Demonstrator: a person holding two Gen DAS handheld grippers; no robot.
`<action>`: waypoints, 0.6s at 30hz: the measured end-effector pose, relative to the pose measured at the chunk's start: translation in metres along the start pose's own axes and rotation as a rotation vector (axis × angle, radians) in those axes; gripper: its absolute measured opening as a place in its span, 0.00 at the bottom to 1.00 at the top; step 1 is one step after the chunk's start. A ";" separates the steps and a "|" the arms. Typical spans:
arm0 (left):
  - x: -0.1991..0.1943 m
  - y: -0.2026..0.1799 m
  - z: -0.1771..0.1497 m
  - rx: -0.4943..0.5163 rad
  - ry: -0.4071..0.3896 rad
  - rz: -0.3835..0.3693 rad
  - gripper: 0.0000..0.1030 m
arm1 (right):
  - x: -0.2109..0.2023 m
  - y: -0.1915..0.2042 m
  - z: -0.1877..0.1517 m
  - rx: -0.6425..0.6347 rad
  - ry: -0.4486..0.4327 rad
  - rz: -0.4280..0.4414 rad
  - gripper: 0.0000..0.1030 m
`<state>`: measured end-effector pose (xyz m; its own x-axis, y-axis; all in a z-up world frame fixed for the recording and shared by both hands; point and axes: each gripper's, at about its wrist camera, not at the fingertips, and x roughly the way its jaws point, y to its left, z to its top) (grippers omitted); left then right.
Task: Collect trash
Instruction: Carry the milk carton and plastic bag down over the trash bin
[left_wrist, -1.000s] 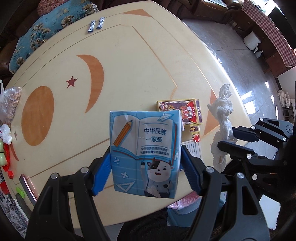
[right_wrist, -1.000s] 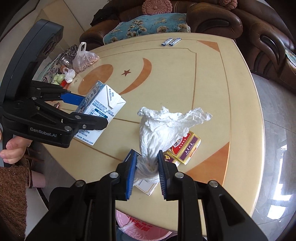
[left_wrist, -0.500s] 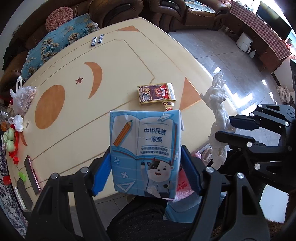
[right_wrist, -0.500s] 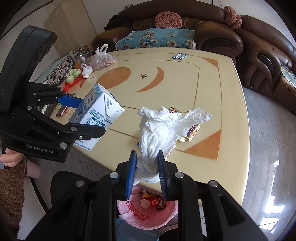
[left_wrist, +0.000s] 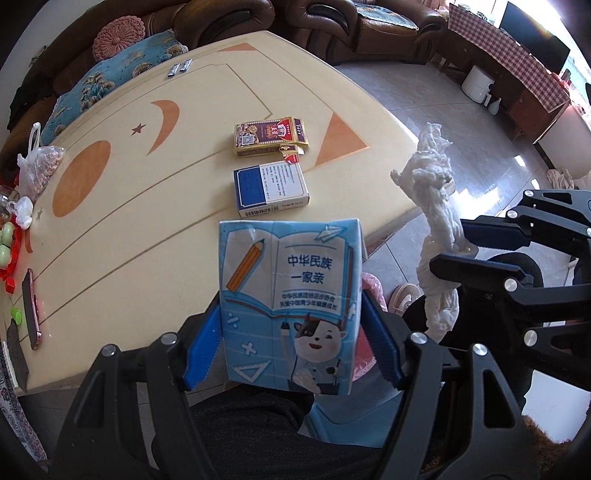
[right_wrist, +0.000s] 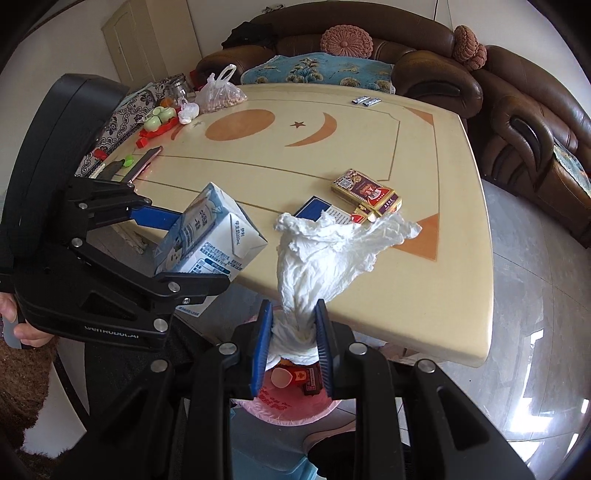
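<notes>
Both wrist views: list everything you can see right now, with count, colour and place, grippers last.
milk carton: 1, blue, in left gripper
tissue wad: 1, white, in right gripper
cigarette packs: at least 2, red-gold and blue-white, mid table
table: 1, cream with orange inlays
bin bag: 1, pink, below table edge, trash inside
phone: 1, pink, left table edge
nut bag: 1, clear, far corner
left gripper: shut on carton
right gripper: shut on tissue
</notes>
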<state>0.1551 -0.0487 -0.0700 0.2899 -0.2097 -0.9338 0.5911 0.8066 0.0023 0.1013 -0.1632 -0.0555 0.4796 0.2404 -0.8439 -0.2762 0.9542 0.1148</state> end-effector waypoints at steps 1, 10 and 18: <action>0.003 -0.003 -0.005 0.000 0.001 0.007 0.67 | 0.001 0.001 -0.005 -0.001 0.000 -0.006 0.23; 0.028 -0.022 -0.044 -0.015 0.013 -0.037 0.67 | 0.022 0.006 -0.041 0.014 0.039 -0.010 0.23; 0.066 -0.025 -0.062 -0.027 0.070 -0.058 0.67 | 0.049 0.006 -0.065 0.033 0.075 -0.022 0.23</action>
<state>0.1129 -0.0487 -0.1534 0.2018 -0.2175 -0.9550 0.5843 0.8093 -0.0609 0.0692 -0.1575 -0.1298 0.4210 0.2068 -0.8832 -0.2385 0.9646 0.1122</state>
